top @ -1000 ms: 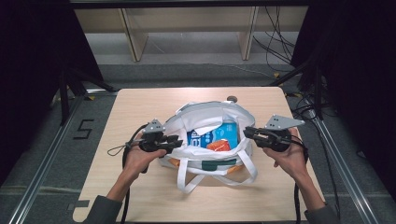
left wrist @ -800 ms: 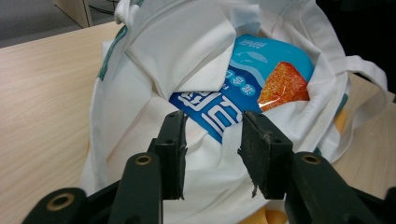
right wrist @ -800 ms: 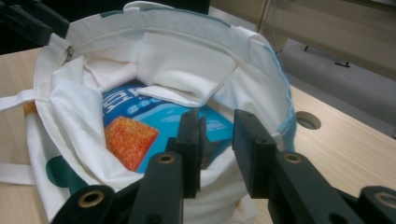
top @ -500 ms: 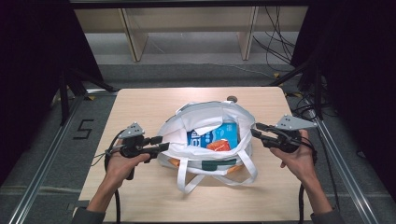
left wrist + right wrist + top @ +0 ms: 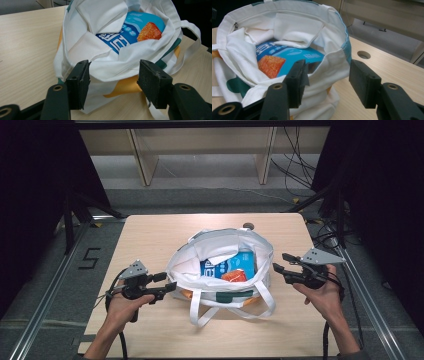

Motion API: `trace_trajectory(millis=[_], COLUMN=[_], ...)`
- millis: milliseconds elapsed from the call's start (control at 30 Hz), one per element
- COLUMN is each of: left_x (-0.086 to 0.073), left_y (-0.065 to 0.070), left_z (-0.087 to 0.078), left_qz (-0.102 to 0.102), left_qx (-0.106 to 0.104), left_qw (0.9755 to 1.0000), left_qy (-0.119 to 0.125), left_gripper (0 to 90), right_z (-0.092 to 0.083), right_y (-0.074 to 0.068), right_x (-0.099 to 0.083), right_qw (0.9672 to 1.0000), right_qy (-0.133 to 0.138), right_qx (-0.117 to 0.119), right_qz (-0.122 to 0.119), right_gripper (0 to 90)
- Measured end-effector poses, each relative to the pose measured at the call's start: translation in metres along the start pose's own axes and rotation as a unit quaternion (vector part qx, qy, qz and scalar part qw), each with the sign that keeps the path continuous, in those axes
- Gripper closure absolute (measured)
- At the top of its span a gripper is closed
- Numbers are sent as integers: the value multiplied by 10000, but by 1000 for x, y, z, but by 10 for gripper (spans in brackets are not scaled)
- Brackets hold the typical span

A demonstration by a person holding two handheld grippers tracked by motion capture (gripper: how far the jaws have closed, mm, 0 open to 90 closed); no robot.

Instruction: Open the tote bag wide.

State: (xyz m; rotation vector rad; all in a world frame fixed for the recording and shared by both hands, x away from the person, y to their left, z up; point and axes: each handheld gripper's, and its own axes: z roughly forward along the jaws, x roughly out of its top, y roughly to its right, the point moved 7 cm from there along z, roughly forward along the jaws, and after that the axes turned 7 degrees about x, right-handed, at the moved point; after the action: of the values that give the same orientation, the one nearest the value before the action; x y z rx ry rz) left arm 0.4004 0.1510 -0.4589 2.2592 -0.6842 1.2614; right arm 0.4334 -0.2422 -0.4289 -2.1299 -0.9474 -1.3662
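A white cloth tote bag (image 5: 220, 270) with green and yellow patches stands open in the middle of the table. Inside lies a blue packet (image 5: 227, 265) with an orange picture; it also shows in the left gripper view (image 5: 135, 32) and the right gripper view (image 5: 287, 56). The bag's white handles (image 5: 205, 312) trail toward the front edge. My left gripper (image 5: 167, 284) is open just left of the bag, holding nothing. My right gripper (image 5: 279, 264) is open just right of the bag, also holding nothing. The bag's rim (image 5: 117, 67) lies beyond the open left jaws.
The wooden table (image 5: 145, 240) has a round cable hole (image 5: 363, 54) near the bag's far right side. Wooden shelving legs (image 5: 142, 160) stand on the floor beyond the table, with cables (image 5: 300, 165) at the right. A "5" mark (image 5: 89, 258) sits on the floor at left.
Both grippers have drawn outward from the bag's rim, the left one to the left and nearer, the right one to the right. The bag's mouth stays open.
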Motion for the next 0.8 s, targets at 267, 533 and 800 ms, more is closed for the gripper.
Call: trace_trajectory(millis=[267,533,800], left_x=[-15,-33,-47], left_y=[2,8,13], left_z=[-1,-7,-10], left_qz=[44,161,160], left_qx=[-5,12,7], left_qw=[10000,9998,9997], left_qy=[-84,-135,-192], left_gripper=[364,335,317], right_z=[-3,-4,-6], right_y=[-1,-11,-11], right_x=[-7,-25,-39], right_qw=[9999,9997,9996], right_qy=[28,-123,-28], right_qx=[-105,13,-37], right_qz=[8,224,265], right_gripper=[409,382,357])
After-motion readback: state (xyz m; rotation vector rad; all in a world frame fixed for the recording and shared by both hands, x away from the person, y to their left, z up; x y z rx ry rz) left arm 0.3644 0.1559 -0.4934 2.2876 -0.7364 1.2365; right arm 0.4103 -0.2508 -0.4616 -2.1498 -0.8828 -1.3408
